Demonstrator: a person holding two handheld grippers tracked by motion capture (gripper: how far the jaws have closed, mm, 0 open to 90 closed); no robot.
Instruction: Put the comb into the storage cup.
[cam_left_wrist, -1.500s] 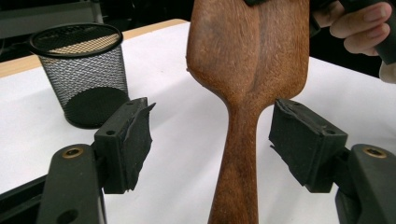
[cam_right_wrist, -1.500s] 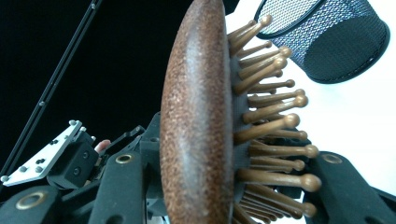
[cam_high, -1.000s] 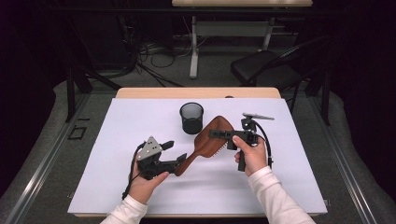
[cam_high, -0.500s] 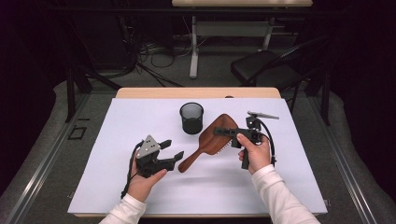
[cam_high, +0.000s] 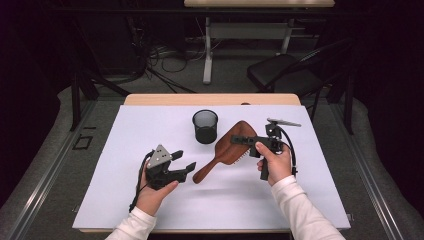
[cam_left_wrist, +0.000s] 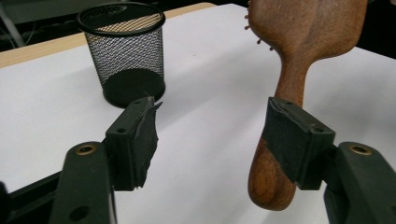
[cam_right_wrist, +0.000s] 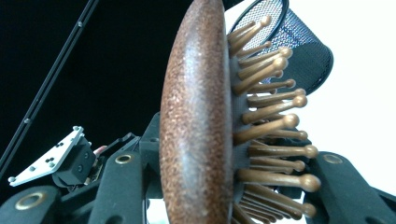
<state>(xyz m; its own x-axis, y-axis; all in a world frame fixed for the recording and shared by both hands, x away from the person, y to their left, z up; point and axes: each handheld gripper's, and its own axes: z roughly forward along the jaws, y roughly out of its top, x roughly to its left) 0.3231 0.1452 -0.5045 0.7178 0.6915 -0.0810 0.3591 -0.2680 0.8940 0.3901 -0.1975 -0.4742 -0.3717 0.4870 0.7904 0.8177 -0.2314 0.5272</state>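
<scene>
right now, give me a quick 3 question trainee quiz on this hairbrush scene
1. Which gripper is clamped on the hairbrush head?
2. True or false: the left gripper grips the brush handle.
3. What stands behind the brush? A) mesh cup B) glass jar C) mug

Key:
1. The right gripper, shut across wooden back and bristles.
2. False; its jaws are open, the handle beside one jaw.
3. A, the black mesh cup on the white table.

Mesh cup (cam_high: 205, 126) stands beside the hairbrush (cam_high: 231, 149) head (near side of mat (cam_high: 230, 205) open).
</scene>
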